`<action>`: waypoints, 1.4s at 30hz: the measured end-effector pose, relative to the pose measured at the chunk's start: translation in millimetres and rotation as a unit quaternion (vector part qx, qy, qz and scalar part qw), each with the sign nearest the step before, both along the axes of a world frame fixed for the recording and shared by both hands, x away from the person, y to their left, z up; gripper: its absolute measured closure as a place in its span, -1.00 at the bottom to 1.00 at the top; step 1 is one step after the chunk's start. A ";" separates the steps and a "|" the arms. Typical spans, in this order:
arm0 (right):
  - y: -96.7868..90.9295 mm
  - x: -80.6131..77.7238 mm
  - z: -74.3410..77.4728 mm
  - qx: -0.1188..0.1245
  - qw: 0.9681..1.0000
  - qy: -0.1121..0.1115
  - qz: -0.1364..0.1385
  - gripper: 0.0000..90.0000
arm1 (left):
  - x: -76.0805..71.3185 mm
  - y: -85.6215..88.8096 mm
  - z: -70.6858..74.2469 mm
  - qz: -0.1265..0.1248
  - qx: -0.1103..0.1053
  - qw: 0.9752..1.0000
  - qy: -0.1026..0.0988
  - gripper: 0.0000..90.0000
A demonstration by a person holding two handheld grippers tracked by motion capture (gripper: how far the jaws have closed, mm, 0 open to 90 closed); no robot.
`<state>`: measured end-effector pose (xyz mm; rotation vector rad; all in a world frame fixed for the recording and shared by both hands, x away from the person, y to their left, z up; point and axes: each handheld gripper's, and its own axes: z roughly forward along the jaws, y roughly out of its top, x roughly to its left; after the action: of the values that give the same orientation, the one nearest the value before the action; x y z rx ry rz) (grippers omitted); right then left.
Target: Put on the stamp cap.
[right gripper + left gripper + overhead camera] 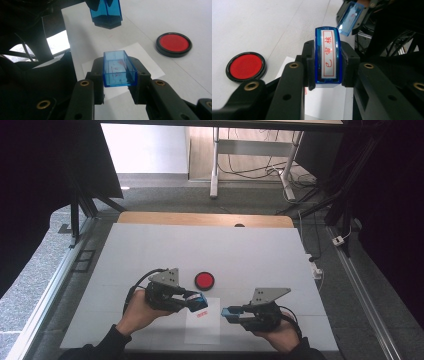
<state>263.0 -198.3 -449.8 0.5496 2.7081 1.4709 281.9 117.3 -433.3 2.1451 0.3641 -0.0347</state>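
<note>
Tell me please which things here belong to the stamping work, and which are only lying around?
Belong to the work:
- blue stamp, held in the left gripper
- clear blue stamp cap, held in the right gripper
- red ink pad
- white paper with a red print

Only around:
- desk legs and cables on the floor behind the table

White-topped table [150, 250], on it a round red ink pad [204, 280] and a paper sheet [202, 327]

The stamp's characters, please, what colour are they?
Red on white, on the stamp; clearest in the left gripper view.
</note>
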 end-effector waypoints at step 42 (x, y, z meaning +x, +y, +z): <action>68.4 18.3 -15.3 0.025 0.993 0.007 0.119 0.53 | -5.2 2.4 6.9 -0.099 -0.033 0.993 -0.057 0.56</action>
<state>281.2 -129.9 -465.1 0.2449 2.8370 1.5937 276.6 119.7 -426.3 2.0991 0.0811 -0.0369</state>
